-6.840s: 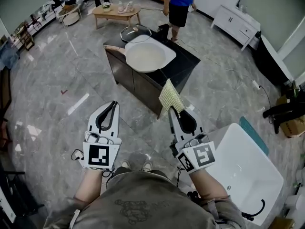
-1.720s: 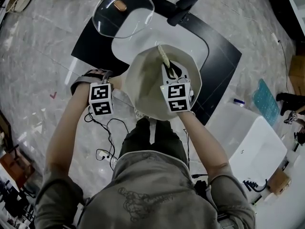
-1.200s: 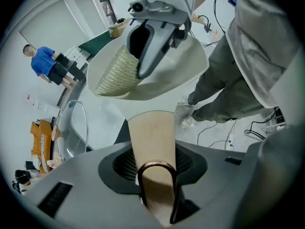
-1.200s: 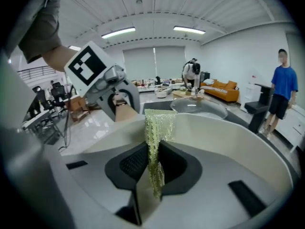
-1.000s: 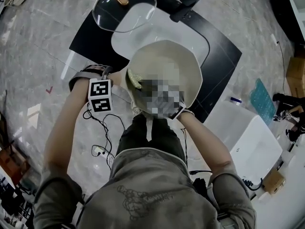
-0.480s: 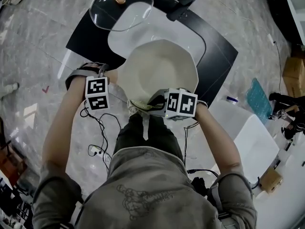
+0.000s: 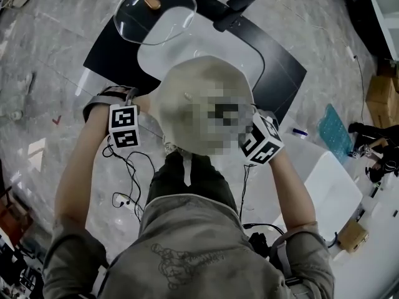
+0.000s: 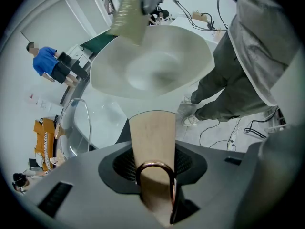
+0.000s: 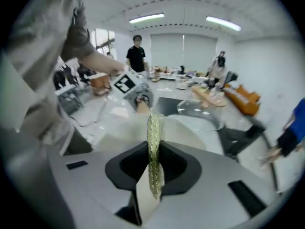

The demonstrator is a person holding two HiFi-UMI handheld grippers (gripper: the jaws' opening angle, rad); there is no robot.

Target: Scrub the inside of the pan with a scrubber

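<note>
A cream pan (image 7: 187,95) is held tilted up off the black counter (image 7: 280,73); a mosaic patch covers part of it in the head view. My left gripper (image 8: 153,173) is shut on the pan's wooden handle (image 8: 151,137), which has a copper loop at its end. In the left gripper view, the bowl (image 8: 152,66) faces the camera. My right gripper (image 9: 153,175) is shut on a thin yellow-green scrubber (image 9: 153,142), seen edge-on. Its marker cube (image 7: 262,141) sits at the pan's right rim. The scrubber (image 8: 127,14) hangs at the pan's upper rim.
A glass lid (image 7: 154,10) with a wooden knob lies on the counter's far left. A black block (image 7: 232,10) rests at the far edge. A white tub (image 7: 327,189) stands to the right. Cables trail on the floor (image 7: 128,195). People stand in the background (image 9: 138,51).
My right gripper has swung from the pan's near rim round to its right rim with the scrubber. The left gripper keeps hold of the handle and has barely shifted.
</note>
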